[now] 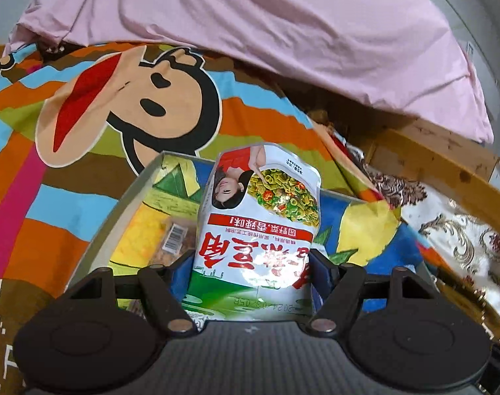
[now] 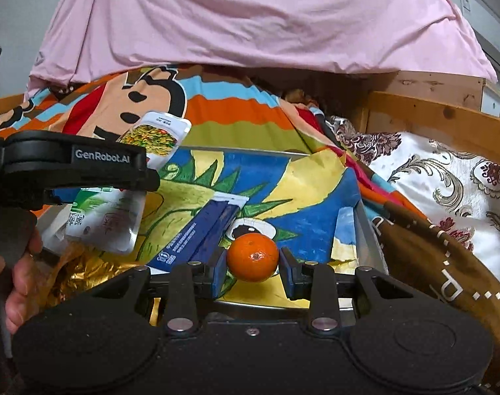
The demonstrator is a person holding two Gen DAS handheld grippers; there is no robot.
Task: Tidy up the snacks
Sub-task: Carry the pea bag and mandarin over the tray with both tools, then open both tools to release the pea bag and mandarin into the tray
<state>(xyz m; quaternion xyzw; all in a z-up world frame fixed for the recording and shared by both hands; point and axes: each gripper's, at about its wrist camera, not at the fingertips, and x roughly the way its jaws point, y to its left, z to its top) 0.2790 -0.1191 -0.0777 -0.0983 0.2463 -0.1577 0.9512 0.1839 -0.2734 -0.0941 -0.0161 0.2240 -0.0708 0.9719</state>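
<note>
In the left wrist view my left gripper (image 1: 248, 268) is shut on a white snack bag (image 1: 260, 217) with red lettering, a food photo and a green end. The bag hangs over a grey-walled box (image 1: 118, 207) lined with a bright painted picture. In the right wrist view my right gripper (image 2: 252, 263) is shut on a small orange (image 2: 252, 256), one blue pad on each side, low over the same box (image 2: 365, 230). The left gripper (image 2: 141, 177) and its bag (image 2: 151, 131) show at the left there.
Inside the box lie a dark blue packet (image 2: 200, 233), a gold foil packet (image 2: 85, 270) and a barcoded packet (image 1: 176, 240). A person's hand (image 2: 16, 273) is at the left. Around the box: a striped cartoon blanket (image 1: 85, 131), a pink sheet (image 1: 250, 16), a wooden frame (image 2: 431, 112).
</note>
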